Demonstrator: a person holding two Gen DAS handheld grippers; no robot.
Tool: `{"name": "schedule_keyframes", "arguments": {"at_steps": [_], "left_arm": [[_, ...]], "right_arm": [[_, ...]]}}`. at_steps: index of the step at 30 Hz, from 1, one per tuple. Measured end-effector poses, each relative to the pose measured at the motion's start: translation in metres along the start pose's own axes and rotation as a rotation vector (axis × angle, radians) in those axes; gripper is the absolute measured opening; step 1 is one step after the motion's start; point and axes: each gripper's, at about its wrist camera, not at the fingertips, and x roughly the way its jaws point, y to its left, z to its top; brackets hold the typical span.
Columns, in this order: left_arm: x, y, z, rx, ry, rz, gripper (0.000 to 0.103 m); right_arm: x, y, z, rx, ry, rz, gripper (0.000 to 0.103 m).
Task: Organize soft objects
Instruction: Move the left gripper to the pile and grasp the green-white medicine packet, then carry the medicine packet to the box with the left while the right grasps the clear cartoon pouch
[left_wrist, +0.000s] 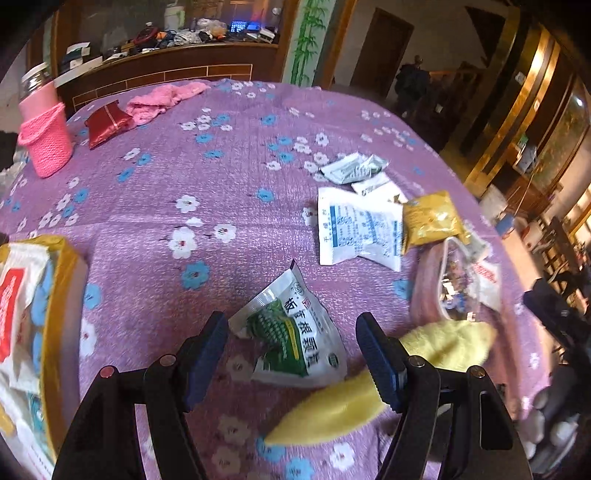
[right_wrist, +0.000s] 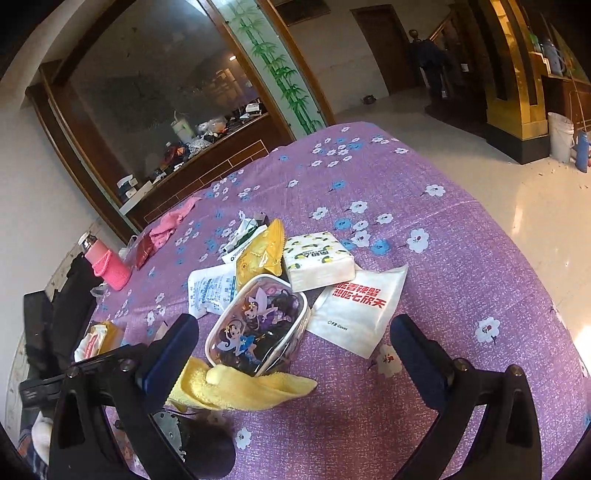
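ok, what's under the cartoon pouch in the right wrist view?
The cartoon pouch rests on a yellow cloth at its near end, and overlaps a white packet with red print. What else lies beneath it is hidden.

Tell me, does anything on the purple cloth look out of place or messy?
Yes. The green-and-white sachet lies alone and crumpled, apart from the heap of packets. The yellow cloth lies bunched up against the cartoon pouch.

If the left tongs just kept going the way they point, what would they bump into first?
Most likely the green and white sachet: it lies on the purple cloth right between the open left tongs. Depth is hard to judge here.
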Motion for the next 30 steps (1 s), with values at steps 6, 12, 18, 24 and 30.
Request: {"name": "schedule_keyframes", "arguments": {"at_steps": [6, 12, 18, 24, 30], "left_arm": [[0.020, -0.006, -0.003, 0.088, 0.037, 0.101, 0.046], [-0.015, 0.006, -0.010, 0.036, -0.025, 0.017, 0.042], [-0.075, 0.026, -0.028, -0.068, -0.104, -0.158, 0.042], [-0.138, 0.045, -0.070, -0.134, -0.211, -0.247, 0.042], [-0.169, 0.071, -0.094, -0.157, -0.293, -0.183, 0.043]], "right_arm": [[0.004, 0.003, -0.001, -0.020, 0.009, -0.028, 0.103], [0.006, -0.001, 0.000, -0.010, 0.014, -0.046, 0.103], [0.006, -0.010, 0.001, 0.020, 0.010, -0.063, 0.103], [0.012, -0.018, 0.001, 0.045, 0.031, -0.081, 0.103], [0.016, -0.022, -0.001, 0.050, 0.043, -0.099, 0.103]]}}
